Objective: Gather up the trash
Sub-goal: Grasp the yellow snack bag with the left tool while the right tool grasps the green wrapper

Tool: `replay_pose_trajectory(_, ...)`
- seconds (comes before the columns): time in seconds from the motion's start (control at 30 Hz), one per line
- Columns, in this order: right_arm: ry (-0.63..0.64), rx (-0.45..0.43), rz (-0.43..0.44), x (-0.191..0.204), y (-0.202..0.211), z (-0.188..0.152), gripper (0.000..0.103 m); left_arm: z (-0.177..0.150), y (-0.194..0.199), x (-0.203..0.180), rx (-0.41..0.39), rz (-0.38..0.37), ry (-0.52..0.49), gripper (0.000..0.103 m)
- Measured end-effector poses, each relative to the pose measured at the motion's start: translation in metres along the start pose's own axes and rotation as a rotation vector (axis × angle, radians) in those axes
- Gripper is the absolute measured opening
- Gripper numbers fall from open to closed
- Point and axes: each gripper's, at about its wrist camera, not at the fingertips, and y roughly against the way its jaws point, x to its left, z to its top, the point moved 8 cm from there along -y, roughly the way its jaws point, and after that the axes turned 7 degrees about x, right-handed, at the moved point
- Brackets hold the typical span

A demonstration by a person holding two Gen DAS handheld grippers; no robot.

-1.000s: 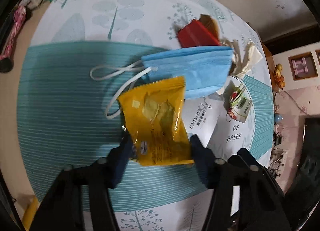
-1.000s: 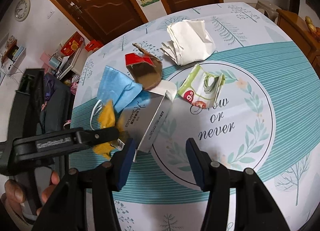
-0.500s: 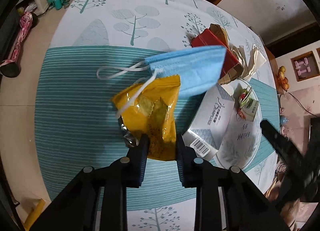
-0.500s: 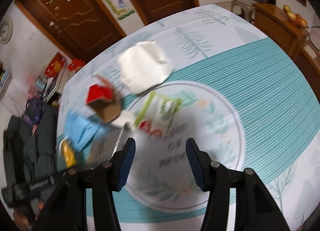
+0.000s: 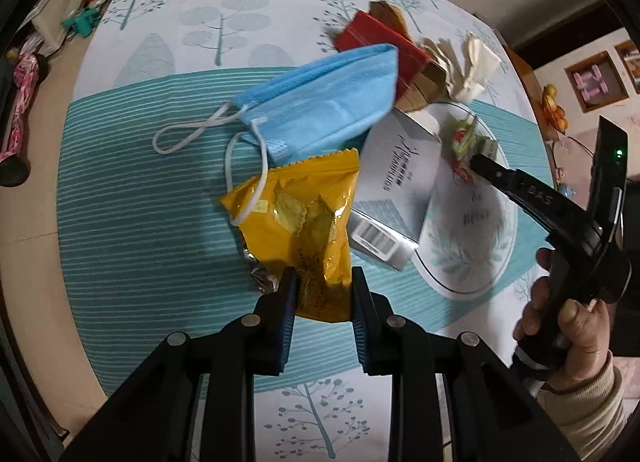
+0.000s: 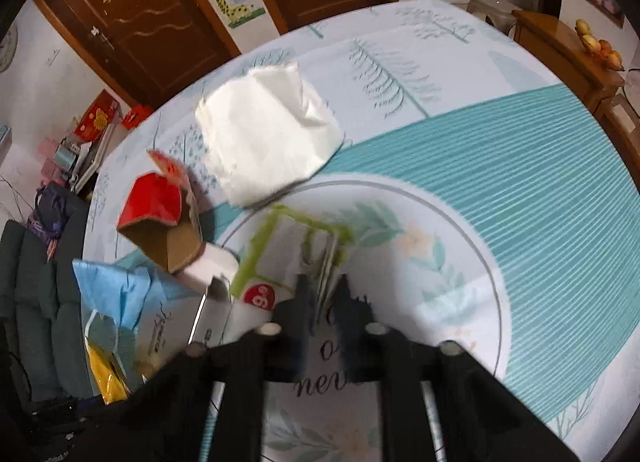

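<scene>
Pinching the lower end of the yellow snack wrapper [image 5: 308,230], my left gripper [image 5: 322,302] has both pads pressed into the foil, which hangs lifted off the teal-striped tablecloth [image 5: 132,190]. One white ear loop of the blue face mask [image 5: 324,102] lies draped over the wrapper's upper left corner; the mask itself sits just behind it, partly over a white printed box [image 5: 396,186]. Behind the mask stands a torn red carton [image 5: 384,46] with crumpled white paper [image 5: 472,66] beside it.

My right gripper [image 6: 323,298] has just been closing, and its 2 fingers now stand almost together on the edge of the green-and-white drink carton [image 6: 280,250], which lies flattened inside the printed circle on the cloth. That view is blurred, but the carton's thin edge shows between the pads. From the left wrist camera, the same gripper's tip meets the carton, and my right hand [image 5: 568,326] wraps the handle, a beige sleeve at the wrist.
</scene>
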Motion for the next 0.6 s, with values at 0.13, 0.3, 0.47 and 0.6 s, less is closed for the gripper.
replay_pose_trajectory(0.13,0.013,-0.004,0.04,0.002,0.006,-0.009,0.005,-0.005,0.005,-0.009,-0.003,-0.012,-0.028,0.023)
replay_pose_trajectory(0.3,0.027,-0.007,0.084,0.005,0.025,-0.032,0.004,-0.014,0.009,-0.023,-0.004,-0.034,-0.059,0.023)
replay_pose_trajectory(0.47,0.04,-0.006,0.127,-0.001,0.046,-0.06,0.004,-0.038,0.008,-0.045,-0.004,-0.08,-0.076,0.023)
replay_pose_trajectory(0.6,0.065,-0.006,0.145,-0.014,0.064,-0.088,0.004,-0.065,0.007,-0.065,-0.013,-0.109,-0.089,0.022)
